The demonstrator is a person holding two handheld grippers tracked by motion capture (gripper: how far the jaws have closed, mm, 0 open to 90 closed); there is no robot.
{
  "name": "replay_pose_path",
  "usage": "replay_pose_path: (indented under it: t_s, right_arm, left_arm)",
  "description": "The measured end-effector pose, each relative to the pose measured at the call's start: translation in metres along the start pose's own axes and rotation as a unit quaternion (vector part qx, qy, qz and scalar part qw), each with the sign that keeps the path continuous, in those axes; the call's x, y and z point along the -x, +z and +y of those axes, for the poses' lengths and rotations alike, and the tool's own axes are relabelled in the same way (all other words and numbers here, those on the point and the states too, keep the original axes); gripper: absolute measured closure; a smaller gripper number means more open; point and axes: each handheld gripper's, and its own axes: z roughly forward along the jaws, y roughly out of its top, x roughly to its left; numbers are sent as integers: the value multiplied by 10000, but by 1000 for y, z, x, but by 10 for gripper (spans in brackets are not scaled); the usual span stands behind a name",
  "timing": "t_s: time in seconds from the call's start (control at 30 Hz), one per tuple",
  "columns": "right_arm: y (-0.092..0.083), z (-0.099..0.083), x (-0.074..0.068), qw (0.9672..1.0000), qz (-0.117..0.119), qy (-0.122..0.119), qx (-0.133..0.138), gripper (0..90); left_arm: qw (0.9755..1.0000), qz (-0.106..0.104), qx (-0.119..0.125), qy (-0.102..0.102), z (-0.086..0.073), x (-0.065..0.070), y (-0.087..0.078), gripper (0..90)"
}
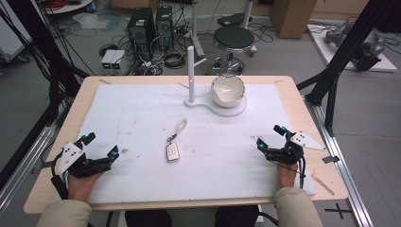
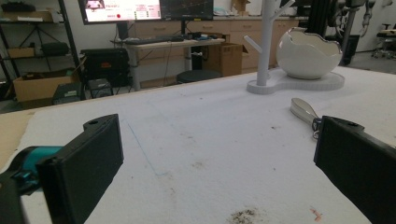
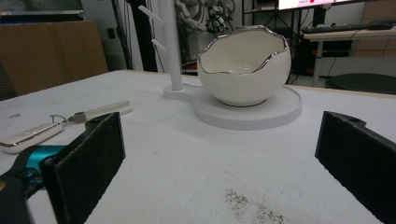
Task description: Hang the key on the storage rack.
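Note:
A white car key fob [image 1: 173, 152] with a grey strap [image 1: 180, 127] lies in the middle of the white mat [image 1: 142, 113]. Behind it stand a white eggshell-shaped bowl [image 1: 227, 90] and a white branched post [image 1: 191, 71] on one white base [image 1: 235, 109]. My left gripper [image 1: 100, 144] rests open at the mat's front left, nothing between its jaws. My right gripper [image 1: 270, 136] rests open at the front right, also empty. The left gripper view has the strap [image 2: 302, 109], the post [image 2: 266, 42] and the bowl [image 2: 308, 53]. In the right gripper view are the fob [image 3: 29, 136], the strap [image 3: 100, 111] and the bowl [image 3: 245, 70].
The mat covers most of a wooden table [image 1: 61, 127]. Dark specks [image 1: 125, 151] mark the mat near the left gripper. A black frame strut [image 1: 331, 94] stands by the table's right edge. A stool [image 1: 233, 39] and computer towers [image 1: 142, 28] are on the floor behind.

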Motion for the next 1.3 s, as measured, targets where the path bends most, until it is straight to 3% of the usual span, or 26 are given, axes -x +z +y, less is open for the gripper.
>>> replay_pose_path:
  t_s: [0.57, 0.67, 0.73, 0.8, 0.93, 1.3]
  right_arm:
    - [1, 0, -2, 9999, 3, -112, -20, 6]
    - [0, 0, -2, 10000, 11, -55, -30, 6]
    - [0, 0, -2, 10000, 11, -60, -20, 6]
    - [1, 0, -1, 10000, 12, -82, -10, 5]
    - [0, 0, -2, 10000, 18, -58, -26, 6]
    - [0, 0, 0, 10000, 22, -7, -4, 6]
  left_arm:
    - [10000, 32, 21, 1, 0, 0, 0, 18]
    - [10000, 11, -53, -6, 1, 0, 1, 18]
    - [9997, -19, -233, -15, 3, -1, 2, 18]
    - [9990, -60, -430, 56, 7, -1, 4, 18]
    - [9984, -144, -523, 169, 23, 1, 6, 18]
    - [9962, -422, -576, 502, 73, 10, 29, 18]
